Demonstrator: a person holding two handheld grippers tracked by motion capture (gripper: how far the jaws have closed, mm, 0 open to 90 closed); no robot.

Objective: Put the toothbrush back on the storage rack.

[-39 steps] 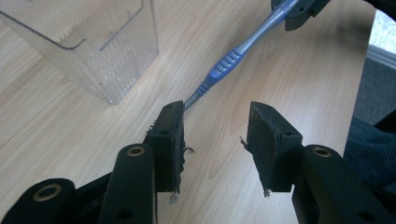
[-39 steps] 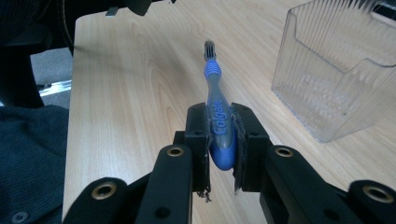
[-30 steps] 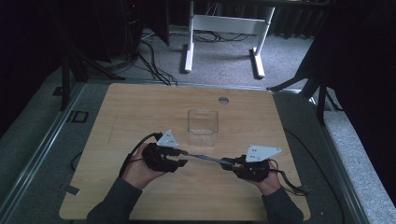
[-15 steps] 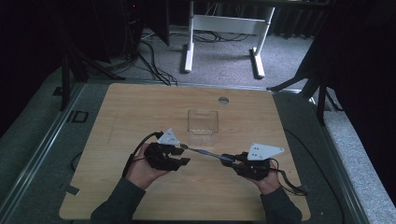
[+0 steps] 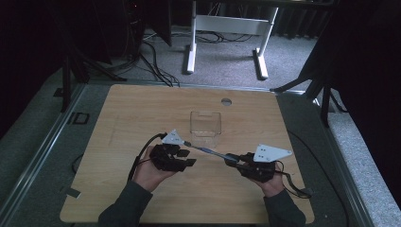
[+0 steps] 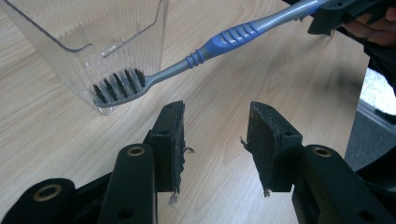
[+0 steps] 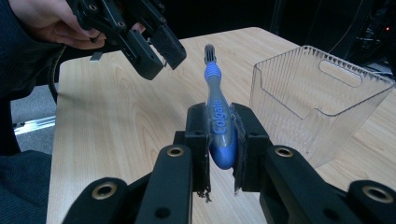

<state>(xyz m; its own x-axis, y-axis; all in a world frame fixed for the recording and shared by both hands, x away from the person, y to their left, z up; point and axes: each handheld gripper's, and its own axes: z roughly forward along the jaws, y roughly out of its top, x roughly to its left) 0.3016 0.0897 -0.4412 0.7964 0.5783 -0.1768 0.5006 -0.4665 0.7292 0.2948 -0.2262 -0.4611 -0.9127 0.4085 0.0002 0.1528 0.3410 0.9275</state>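
Little moved: right gripper (image 7: pixel 219 140) pinches toothbrush (image 6: pixel 187 60); left gripper (image 6: pixel 215 135) spread; bristles possibly touching bin (image 6: pixel 93 42).

In the right gripper view, the butt of the toothbrush (image 7: pixel 219 123) handle is covered by the pads of the right hand-held gripper (image 7: pixel 220 140), and its bristles face away, unseen. In the left gripper view, the clear bin (image 6: pixel 93 42) is cut off by the top and left edges, and the handle's far end runs behind the right hand-held gripper (image 6: pixel 345 11). From the high view, the toothbrush (image 5: pixel 208 151) is too small to make out its bristles.
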